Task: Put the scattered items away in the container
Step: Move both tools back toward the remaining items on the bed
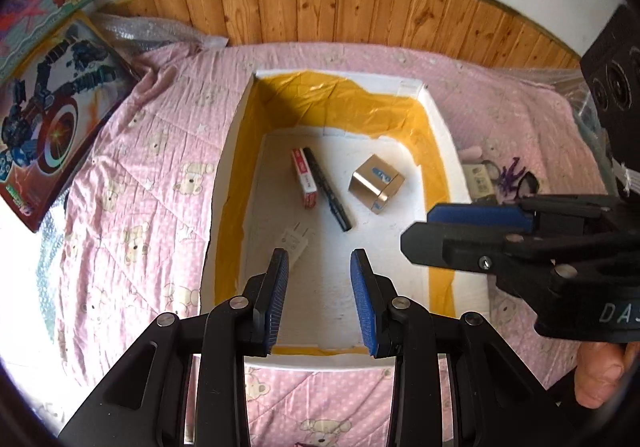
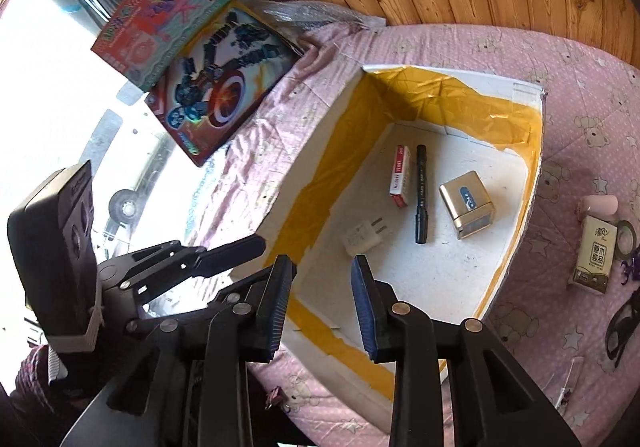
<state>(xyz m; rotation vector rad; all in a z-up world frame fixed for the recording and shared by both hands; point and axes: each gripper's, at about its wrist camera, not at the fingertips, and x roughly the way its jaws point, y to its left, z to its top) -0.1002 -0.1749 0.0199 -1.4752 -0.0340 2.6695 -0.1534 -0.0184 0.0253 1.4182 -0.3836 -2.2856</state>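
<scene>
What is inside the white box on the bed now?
Inside the white box lie four things: a red and white small carton, a black marker, a gold cube box and a white plug adapter. The near corner is hidden behind the claws.

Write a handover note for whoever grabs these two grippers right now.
Left gripper: open, holding nothing, over the near end of the box.
Right gripper: open, holding nothing, beside it.
White box with yellow tape lining sits on the pink quilt.
Done, lying in the box: red-and-white pack, black marker, gold cube box, white plug adapter.
Left, on the quilt to the right of the box: tissue pack, pink item behind it, tape roll, purple item, black glasses.
</scene>
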